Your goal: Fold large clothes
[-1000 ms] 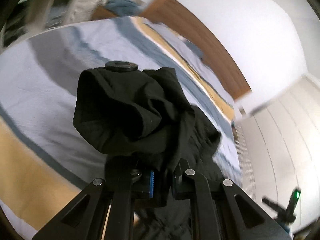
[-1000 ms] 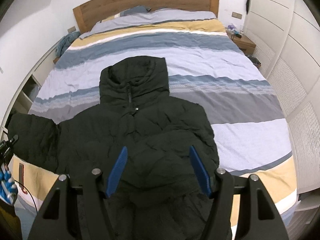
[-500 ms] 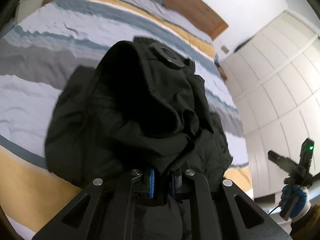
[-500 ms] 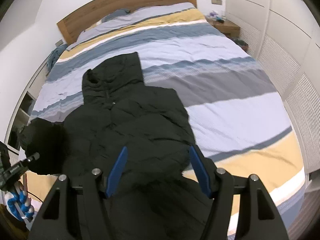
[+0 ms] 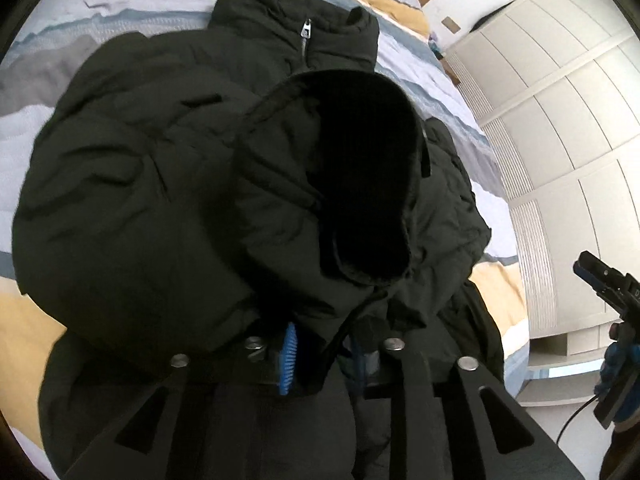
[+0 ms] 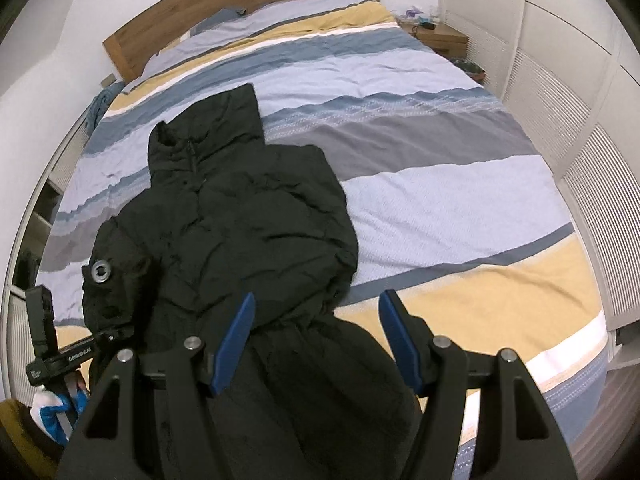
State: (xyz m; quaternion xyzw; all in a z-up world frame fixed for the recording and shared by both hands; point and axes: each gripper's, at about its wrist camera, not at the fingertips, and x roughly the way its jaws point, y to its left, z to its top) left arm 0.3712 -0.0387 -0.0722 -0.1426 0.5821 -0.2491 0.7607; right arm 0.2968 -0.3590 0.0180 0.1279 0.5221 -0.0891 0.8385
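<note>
A black hooded puffer jacket (image 6: 248, 216) lies front up on the striped bed (image 6: 440, 160), hood toward the headboard. Its left sleeve (image 6: 116, 280) is folded inward over the body, and the dark cuff opening (image 5: 368, 184) fills the left wrist view. My left gripper (image 5: 323, 356) sits low over that sleeve. Its jaws are opening, and its blue pads stand apart with sleeve fabric and a cord still between them. My right gripper (image 6: 319, 296) hovers open above the jacket's lower part with nothing between its fingers. It also shows at the right edge of the left wrist view (image 5: 600, 276).
A wooden headboard (image 6: 240, 4) and pillows lie at the far end. White wardrobe doors (image 6: 580, 80) run along the right side, with a nightstand (image 6: 440, 38) beside them. Open shelves (image 6: 40, 208) stand on the left. A person's gloved hand (image 6: 56, 416) holds the left gripper.
My left gripper has carried the sleeve inward and down onto the jacket's body, and its pads have parted. My right gripper has drifted toward the jacket's right side.
</note>
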